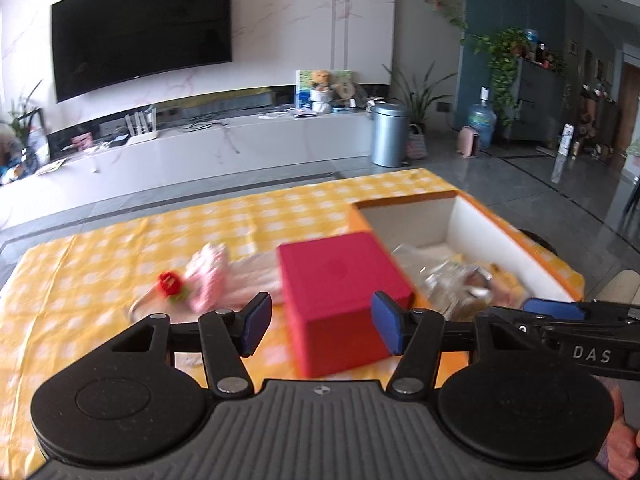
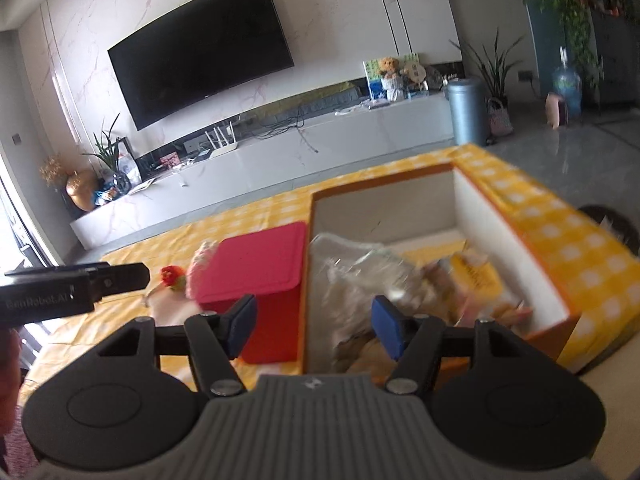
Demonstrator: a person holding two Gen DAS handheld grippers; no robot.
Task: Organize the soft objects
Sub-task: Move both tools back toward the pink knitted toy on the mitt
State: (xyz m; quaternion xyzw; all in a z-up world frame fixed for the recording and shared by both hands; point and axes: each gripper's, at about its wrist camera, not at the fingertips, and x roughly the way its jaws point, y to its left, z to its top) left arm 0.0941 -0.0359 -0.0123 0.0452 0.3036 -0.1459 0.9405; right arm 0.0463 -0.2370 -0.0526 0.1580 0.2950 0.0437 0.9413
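Observation:
A pink and white soft cloth item (image 1: 208,280) with a red flower piece (image 1: 170,282) lies on the yellow checked tablecloth, left of a red box (image 1: 340,292). Right of the red box stands an open orange box with white walls (image 1: 472,232); it holds a clear plastic bag (image 1: 444,276) and other soft things. My left gripper (image 1: 320,326) hangs open in front of the red box, with nothing between its pads. My right gripper (image 2: 314,326) is open above the near edge of the orange box (image 2: 504,240), over the plastic bag (image 2: 360,276). The pink item (image 2: 200,264) peeks out behind the red box (image 2: 256,268).
The tablecloth (image 1: 120,256) covers a low table, and grey floor lies beyond it. A white TV cabinet, a wall TV and a grey bin (image 1: 390,134) stand at the back. A finger of the right gripper (image 1: 554,309) reaches in beside the left one. A hand (image 1: 624,440) shows at the lower right.

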